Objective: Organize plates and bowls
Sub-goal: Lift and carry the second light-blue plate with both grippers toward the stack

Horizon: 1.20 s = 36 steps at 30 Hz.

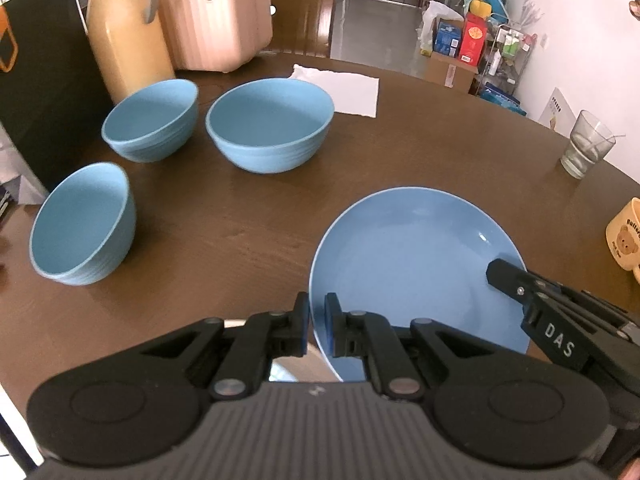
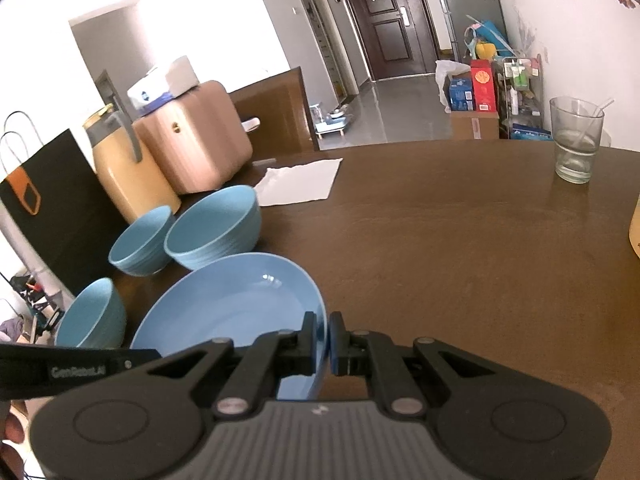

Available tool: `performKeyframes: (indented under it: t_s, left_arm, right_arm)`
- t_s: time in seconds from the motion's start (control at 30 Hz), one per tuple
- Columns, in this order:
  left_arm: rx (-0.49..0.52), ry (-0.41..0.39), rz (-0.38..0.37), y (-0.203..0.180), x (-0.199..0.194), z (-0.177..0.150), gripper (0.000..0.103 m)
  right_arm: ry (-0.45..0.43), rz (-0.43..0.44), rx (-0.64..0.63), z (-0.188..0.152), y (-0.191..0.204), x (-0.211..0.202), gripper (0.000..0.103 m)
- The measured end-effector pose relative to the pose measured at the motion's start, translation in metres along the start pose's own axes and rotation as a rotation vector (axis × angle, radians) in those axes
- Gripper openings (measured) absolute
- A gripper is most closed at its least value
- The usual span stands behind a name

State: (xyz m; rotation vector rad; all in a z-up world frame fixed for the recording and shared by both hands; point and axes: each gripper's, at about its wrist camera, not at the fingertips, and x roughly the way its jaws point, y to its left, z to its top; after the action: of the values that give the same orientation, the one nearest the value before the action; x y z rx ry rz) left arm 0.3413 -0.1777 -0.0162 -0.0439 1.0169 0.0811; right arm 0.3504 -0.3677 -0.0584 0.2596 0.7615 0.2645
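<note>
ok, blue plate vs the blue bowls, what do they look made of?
Blue plate: glossy, sharp window glints on its face, so likely glazed ceramic; melamine not ruled out. Blue bowls: matte, no glints, fine ridges round the outside, so perhaps unglazed-look stoneware or wheat-straw plastic. Table: dark wood-grain, satin sheen.

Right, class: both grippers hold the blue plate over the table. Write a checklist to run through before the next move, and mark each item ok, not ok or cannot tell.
1. Left gripper shut on the plate rim: ok.
2. Right gripper shut on the opposite rim: ok.
3. Plate empty: ok.
4. Three bowls upright and empty, big bowl, far small bowl, near small bowl: ok.
5. Glass and mug well apart from the plate: ok.
6. Plate lifted off the table: cannot tell.
</note>
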Motion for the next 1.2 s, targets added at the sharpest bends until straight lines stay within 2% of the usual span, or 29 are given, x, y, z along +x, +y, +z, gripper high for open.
performKeyframes:
  t_s: [0.63,1.2]
  left_arm:
    - [-0.004,-0.013,-0.001,0.041,-0.036,-0.044,0.009]
    - [-0.026,-0.021,0.001,0.092,-0.047,-0.072,0.009]
  right_arm:
    - [-0.005,0.014,-0.015,-0.040,0.045,-0.039,0.006]
    - [0.031,0.005,-0.065,-0.071,0.092,-0.042,0.006]
